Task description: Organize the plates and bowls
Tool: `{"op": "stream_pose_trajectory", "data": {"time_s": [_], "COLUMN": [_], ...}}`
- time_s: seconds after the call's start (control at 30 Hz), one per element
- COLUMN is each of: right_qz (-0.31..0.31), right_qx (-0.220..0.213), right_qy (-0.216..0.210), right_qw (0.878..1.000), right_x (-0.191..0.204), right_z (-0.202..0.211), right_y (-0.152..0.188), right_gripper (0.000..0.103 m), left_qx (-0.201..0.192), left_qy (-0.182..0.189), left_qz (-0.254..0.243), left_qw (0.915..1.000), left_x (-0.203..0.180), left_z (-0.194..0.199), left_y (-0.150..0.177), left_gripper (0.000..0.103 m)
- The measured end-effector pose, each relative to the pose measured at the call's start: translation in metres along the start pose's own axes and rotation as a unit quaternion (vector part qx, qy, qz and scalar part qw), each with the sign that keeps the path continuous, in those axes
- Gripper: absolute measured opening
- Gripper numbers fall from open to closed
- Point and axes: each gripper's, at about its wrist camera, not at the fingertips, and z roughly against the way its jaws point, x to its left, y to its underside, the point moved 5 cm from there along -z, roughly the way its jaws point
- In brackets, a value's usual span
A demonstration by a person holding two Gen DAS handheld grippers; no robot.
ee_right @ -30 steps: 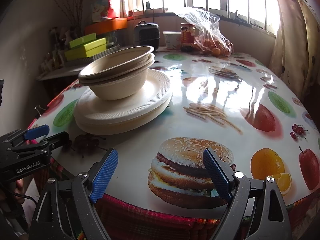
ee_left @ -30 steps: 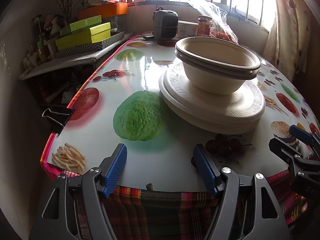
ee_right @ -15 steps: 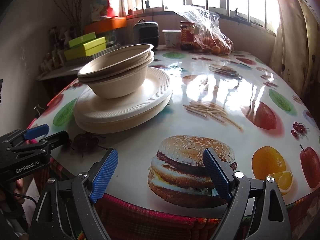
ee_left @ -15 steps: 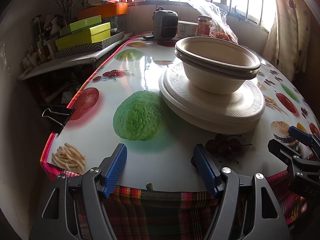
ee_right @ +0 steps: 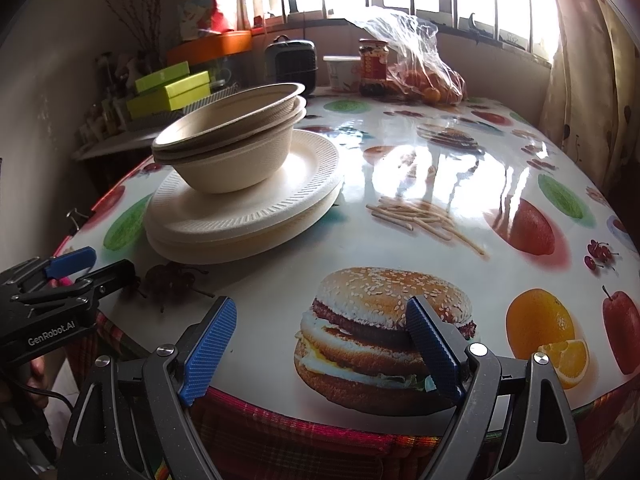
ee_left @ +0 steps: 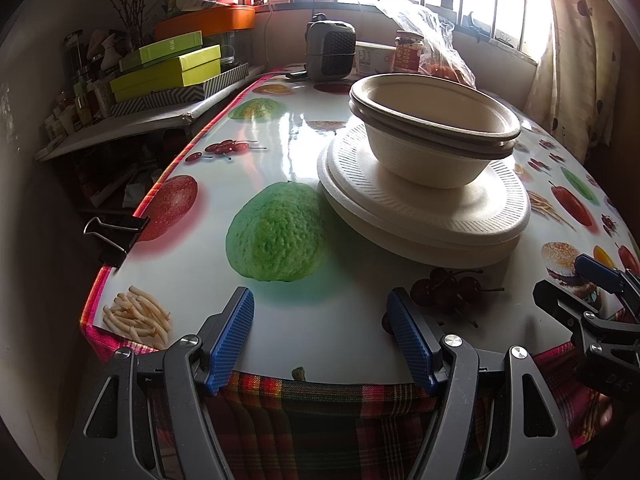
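I held my left gripper (ee_left: 320, 336) and right gripper (ee_right: 320, 344) spread wide, empty, at the table (ee_right: 400, 248) edge; the bowls (ee_left: 432, 136) sat nested, perhaps three, on stacked plates (ee_left: 424, 216) at one o'clock from the left.

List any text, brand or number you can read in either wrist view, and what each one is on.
"GenRobot.AI": on the body of the left gripper, seen in the right wrist view.
"DAS": partial letters on the right gripper, in the left wrist view.
Jar label: too blurred to read.
Green boxes: small print, unreadable.
White tub: markings unreadable.
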Motion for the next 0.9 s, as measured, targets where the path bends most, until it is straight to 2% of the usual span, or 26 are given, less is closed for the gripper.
{"op": "stream_pose_trajectory", "data": {"time_s": [0.9], "right_qz": [0.000], "right_qx": [0.001], "right_qy": [0.001], "right_qw": [1.000], "right_x": [0.0003], "right_z": [-0.0001], "right_y": [-0.0001], "right_gripper": [0.088], "left_qx": [-0.001], "left_qy": [0.000], "left_qz": [-0.002], "left_qw": [1.0000], "left_x": [-0.0027], "left_z": [-0.0008], "left_y": [-0.0025], "left_gripper": [0.070]}}
